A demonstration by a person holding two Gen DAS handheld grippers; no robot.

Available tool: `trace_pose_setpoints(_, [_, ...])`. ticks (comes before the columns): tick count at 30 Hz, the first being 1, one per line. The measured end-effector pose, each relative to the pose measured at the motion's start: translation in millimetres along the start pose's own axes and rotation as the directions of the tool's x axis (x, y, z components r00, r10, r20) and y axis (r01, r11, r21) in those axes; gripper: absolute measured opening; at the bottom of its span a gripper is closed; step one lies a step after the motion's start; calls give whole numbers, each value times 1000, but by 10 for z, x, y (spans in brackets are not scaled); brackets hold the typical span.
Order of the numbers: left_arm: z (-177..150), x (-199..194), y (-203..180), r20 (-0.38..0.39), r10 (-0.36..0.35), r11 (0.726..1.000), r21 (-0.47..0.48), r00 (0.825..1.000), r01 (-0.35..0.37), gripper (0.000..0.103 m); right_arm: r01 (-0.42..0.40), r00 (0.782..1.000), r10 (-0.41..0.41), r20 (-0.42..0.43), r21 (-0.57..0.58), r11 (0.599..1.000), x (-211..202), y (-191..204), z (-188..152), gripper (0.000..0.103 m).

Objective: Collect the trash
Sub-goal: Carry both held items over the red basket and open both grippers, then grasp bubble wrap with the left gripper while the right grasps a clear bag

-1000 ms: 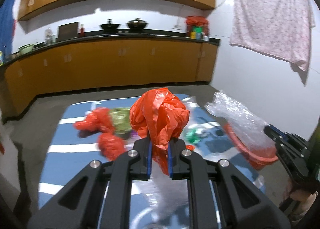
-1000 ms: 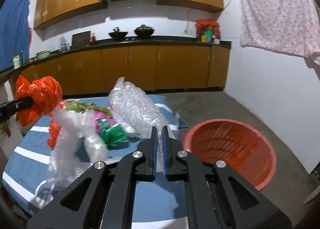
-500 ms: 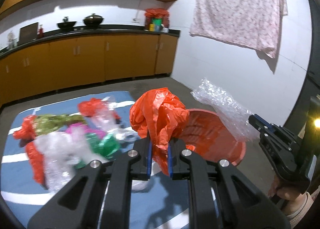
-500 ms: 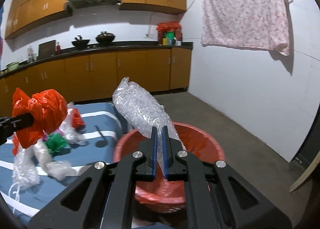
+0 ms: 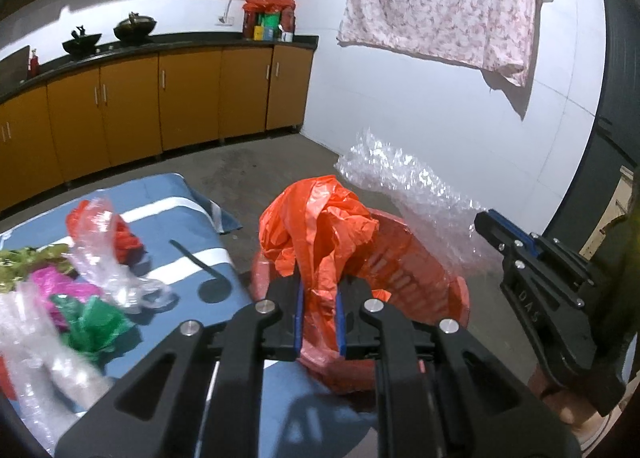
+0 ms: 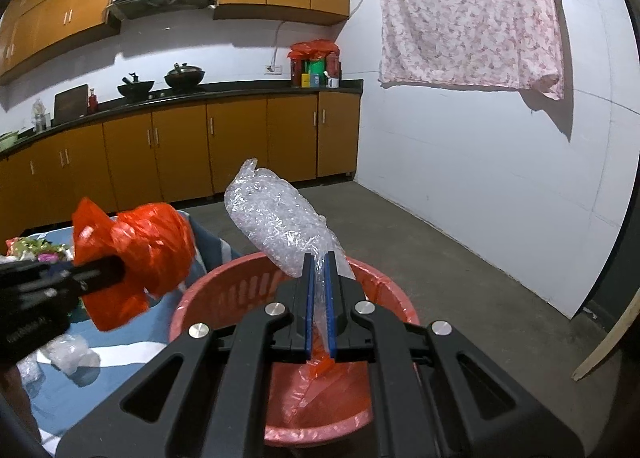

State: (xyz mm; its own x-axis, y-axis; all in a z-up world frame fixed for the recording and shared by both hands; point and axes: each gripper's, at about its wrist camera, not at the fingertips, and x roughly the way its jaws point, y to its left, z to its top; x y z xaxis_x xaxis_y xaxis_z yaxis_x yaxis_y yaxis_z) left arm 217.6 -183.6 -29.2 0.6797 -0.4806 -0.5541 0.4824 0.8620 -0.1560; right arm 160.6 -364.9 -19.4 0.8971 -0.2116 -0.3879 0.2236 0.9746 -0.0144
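Note:
My left gripper (image 5: 318, 298) is shut on a crumpled orange plastic bag (image 5: 320, 226), held over the near rim of the red basket (image 5: 420, 274). From the right wrist view the same orange bag (image 6: 136, 254) hangs left of the basket (image 6: 200, 306). My right gripper (image 6: 319, 278) is shut on a wad of clear bubble wrap (image 6: 276, 222), above the basket's inside. In the left wrist view that bubble wrap (image 5: 408, 186) and the right gripper (image 5: 486, 224) sit at the right. More plastic scraps, clear (image 5: 104, 254), green (image 5: 94, 322) and pink (image 5: 52, 282), lie on the blue striped cloth (image 5: 176, 214).
Orange kitchen cabinets (image 6: 240, 138) with a dark counter run along the back wall. A pink flowered cloth (image 6: 468, 14) hangs on the white wall at the right. Grey concrete floor (image 6: 460, 258) surrounds the basket. A hand (image 5: 560, 398) holds the right gripper.
Both grippers have swung right from over the striped cloth to the red basket, each still holding its piece. The scraps on the cloth now lie to the left.

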Motion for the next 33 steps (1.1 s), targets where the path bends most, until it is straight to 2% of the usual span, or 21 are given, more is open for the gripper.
trace_pose_setpoints(2, [-11,104,2,-23,-5,1000,-10,1000,4,23,-15,1000,15,-7,10,1000,28,-10,-14,10])
trace_pose_setpoints(3, [-23,142,9,-33,-8,1000,-14,999,7,27,-19,1000,19,-12,12,1000,37,-21,-25,26])
trace_pose_setpoints(4, [-32,160,22,-37,-7,1000,-18,999,6,35,-23,1000,23,-10,19,1000,34,-34,-41,38])
trace_pose_setpoints(5, [-42,173,32,-40,-1,1000,-22,999,0,40,-20,1000,20,-3,23,1000,13,-42,-64,57])
trace_pose_setpoints(6, [-54,175,50,-42,4,1000,-27,999,-5,42,-18,1000,18,2,23,1000,-11,-48,-90,60])
trace_pose_setpoints(11, [-95,100,176,-45,55,997,-46,997,-57,52,1,1000,0,-23,31,1000,-44,-126,-126,61])
trace_pose_setpoints(14, [-148,-106,300,-17,128,991,-46,992,-129,65,11,999,-10,-37,19,1000,-90,-141,-151,62])
trace_pose_setpoints(19, [-260,-507,514,6,228,972,-65,974,-227,68,-10,999,11,-51,24,1000,-214,-40,-174,63])
trace_pose_setpoints(26, [-527,-1137,925,13,393,914,-109,919,-390,70,-78,995,78,-57,2,997,-388,325,-214,64])
trace_pose_setpoints(33, [-937,-1621,1521,-58,533,823,-195,844,-533,71,-206,975,202,-96,-40,978,-431,888,-303,64])
